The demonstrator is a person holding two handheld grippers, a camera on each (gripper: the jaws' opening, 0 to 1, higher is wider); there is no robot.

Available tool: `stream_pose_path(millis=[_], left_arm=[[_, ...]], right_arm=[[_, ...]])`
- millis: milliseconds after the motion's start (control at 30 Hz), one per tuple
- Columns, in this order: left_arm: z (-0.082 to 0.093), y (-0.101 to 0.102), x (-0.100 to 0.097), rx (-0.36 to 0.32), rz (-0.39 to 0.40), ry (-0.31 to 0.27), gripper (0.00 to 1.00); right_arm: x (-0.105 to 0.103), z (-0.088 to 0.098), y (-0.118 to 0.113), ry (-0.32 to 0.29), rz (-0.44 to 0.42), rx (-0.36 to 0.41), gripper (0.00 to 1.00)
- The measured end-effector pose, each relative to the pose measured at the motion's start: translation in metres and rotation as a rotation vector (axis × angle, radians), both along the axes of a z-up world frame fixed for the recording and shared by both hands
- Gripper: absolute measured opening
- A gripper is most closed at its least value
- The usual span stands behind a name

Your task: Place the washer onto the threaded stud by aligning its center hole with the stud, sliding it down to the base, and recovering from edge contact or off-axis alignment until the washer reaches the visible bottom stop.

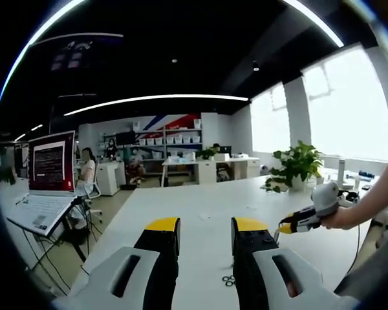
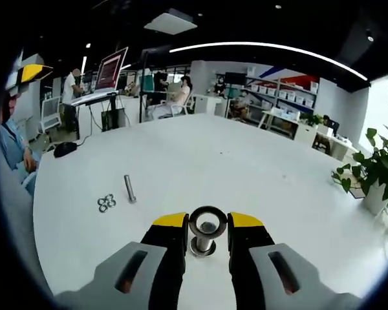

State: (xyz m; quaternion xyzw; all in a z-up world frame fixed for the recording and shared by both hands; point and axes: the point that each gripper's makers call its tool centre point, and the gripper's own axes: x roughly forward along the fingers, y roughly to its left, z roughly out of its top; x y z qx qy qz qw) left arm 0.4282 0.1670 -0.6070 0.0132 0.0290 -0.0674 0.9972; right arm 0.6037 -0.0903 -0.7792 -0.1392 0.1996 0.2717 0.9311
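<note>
Between the yellow-tipped jaws of the right gripper (image 2: 205, 223), a grey metal ring-shaped washer (image 2: 207, 221) is gripped, standing on edge with its hole facing the camera, above a short metal stud base (image 2: 202, 246) on the white table (image 2: 246, 174). Farther left, a grey threaded stud (image 2: 129, 188) lies flat, its long axis running near to far, beside small loose washers (image 2: 106, 203). The left gripper (image 1: 205, 227) hovers with jaws open and empty.

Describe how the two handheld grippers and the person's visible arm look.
Both the left gripper and the right gripper have two black jaws with yellow tips, mounted on light grey moulded bodies with slotted openings. In the left gripper view, the right gripper shows from the side with a rounded grey housing, held by a bare forearm; no sleeve shows there.
</note>
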Motion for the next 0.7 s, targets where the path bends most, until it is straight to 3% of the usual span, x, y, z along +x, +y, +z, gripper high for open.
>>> stream_pose_path(millis=[700], left_arm=[[0.000,0.009,-0.002,-0.004,0.005,0.001,0.30]], right_arm=[[0.001,-0.015,0.002,0.075,0.010,-0.059,0.25]])
